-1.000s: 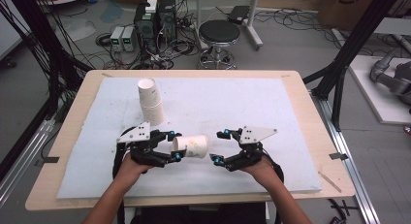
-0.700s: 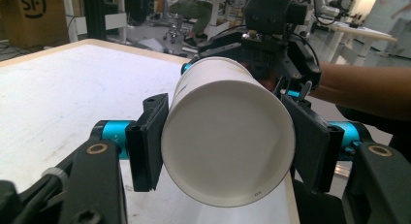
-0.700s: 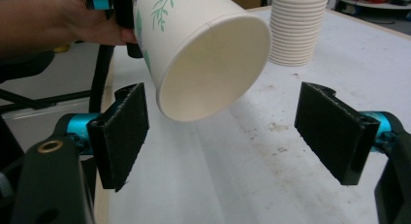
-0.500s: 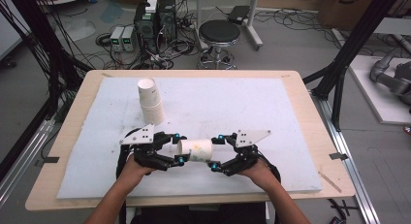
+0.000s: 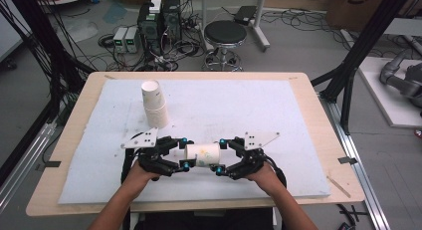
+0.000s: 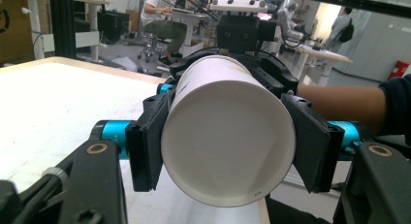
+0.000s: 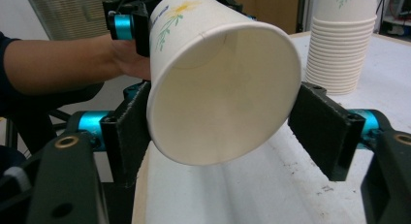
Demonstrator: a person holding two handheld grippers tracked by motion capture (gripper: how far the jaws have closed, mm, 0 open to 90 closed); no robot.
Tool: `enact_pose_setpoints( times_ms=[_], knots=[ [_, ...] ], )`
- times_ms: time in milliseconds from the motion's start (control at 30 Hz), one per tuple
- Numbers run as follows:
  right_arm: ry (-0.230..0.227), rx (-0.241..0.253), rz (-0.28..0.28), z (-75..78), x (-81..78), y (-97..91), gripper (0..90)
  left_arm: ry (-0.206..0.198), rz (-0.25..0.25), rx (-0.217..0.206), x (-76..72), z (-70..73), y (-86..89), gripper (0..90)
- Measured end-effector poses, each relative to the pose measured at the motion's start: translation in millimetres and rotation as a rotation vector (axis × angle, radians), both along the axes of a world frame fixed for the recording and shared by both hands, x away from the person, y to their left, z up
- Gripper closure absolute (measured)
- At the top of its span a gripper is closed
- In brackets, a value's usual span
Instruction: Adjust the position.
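Our left gripper (image 5: 185, 154) held the cup (image 5: 202, 154) level, its fingers (image 6: 145, 141) clamped on the closed bottom end, both pads flat against the wall. Our right gripper (image 5: 220, 157) faced it from the other side, its fingers (image 7: 127, 136) either side of the open rim. They had just been closing with the cup between them. In the right gripper view one pad touched the rim, while the other (image 7: 322, 132) stood just clear of it, so we judged that no grip had formed there yet.

The cup hung just above the desk (image 5: 298, 120), between the two grippers and touching nothing else. The stack of cups (image 5: 155, 104) stood well apart, beyond the left gripper.

To do the handover well, we judged that the right fingers should close gently and square to the rim, since the open end crushes easily. The left fingers should let go only once both right pads bear on the wall. Both hands should stay level meanwhile, so the cup neither twists nor slips.
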State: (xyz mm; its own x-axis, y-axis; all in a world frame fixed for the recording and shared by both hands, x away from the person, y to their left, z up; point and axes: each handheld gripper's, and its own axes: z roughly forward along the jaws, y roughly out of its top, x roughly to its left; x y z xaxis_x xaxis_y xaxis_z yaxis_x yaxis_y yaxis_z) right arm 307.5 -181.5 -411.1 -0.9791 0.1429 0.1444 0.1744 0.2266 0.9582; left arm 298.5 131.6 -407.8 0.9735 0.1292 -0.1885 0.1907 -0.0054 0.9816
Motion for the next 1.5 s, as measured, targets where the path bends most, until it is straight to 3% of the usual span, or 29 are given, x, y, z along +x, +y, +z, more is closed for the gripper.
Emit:
enact_pose_setpoints(
  times_ms=[167, 333, 400, 500, 533, 600, 767, 833, 867, 1000, 1033, 1067, 1133, 1233, 1300, 1500],
  knots=[
    [-0.009, 0.015, 0.0, 0.5, 0.3, -0.1, 29.9, 0.002, 0.0, -0.012, 0.3, -0.5, 1.2, 37.1],
    [0.016, 0.021, 0.004, 1.5, 0.9, -2.0, 32.7, 0.006, 0.006, -0.002, 0.0, -1.6, 0.7, 36.0],
    [0.02, 0.019, 0.003, 1.8, 0.8, -2.0, 32.7, 0.016, 0.017, 0.013, -0.5, -1.9, -0.6, 33.1],
    [0.024, 0.002, 0.005, 3.6, 0.9, -2.7, 32.4, 0.023, 0.051, 0.065, -2.6, 1.0, -3.4, 16.1],
    [0.024, 0.002, 0.005, 3.6, 0.9, -2.7, 32.4, 0.023, 0.051, 0.065, -2.6, 1.0, -3.4, 15.4],
    [0.007, -0.031, -0.004, 5.8, 2.6, -3.1, 32.3, -0.001, 0.068, 0.111, -3.6, 5.7, -1.8, 14.7],
    [0.005, -0.066, -0.014, 10.9, 3.9, -3.7, 32.3, -0.016, 0.101, 0.17, -2.7, 10.6, 1.7, 13.6],
    [0.002, -0.097, -0.022, 14.9, 6.1, -4.1, 32.3, -0.015, 0.112, 0.192, -1.9, 12.9, 4.0, 10.7],
    [0.001, -0.11, -0.025, 15.9, 6.6, -4.2, 32.2, -0.025, 0.116, 0.225, -1.9, 15.6, 5.5, 10.7],
    [-0.025, -0.179, -0.026, 22.3, 8.1, -0.7, 32.2, -0.033, 0.125, 0.266, -1.7, 19.2, 6.4, 10.8],
    [-0.033, -0.2, -0.025, 24.6, 8.6, 1.0, 32.2, -0.039, 0.127, 0.3, -1.4, 21.6, 6.1, 10.8],
    [-0.033, -0.2, -0.025, 24.6, 8.6, 1.0, 32.2, -0.039, 0.127, 0.3, -1.4, 21.6, 6.1, 10.9],
    [-0.047, -0.266, -0.025, 30.7, 9.7, 7.1, 32.1, -0.04, 0.122, 0.323, -1.2, 23.3, 5.5, 11.1],
    [-0.057, -0.291, -0.013, 34.5, 11.2, 11.6, 32.1, -0.043, 0.118, 0.357, -0.5, 25.1, 4.4, 11.1],
    [-0.075, -0.339, 0.0, 39.9, 12.7, 18.6, 32.1, -0.045, 0.113, 0.388, -0.1, 26.6, 2.8, 11.1],
    [-0.093, -0.404, 0.023, 47.0, 15.9, 28.1, 32.1, -0.052, 0.101, 0.431, 0.5, 28.5, -0.3, 11.4]
  ],
)
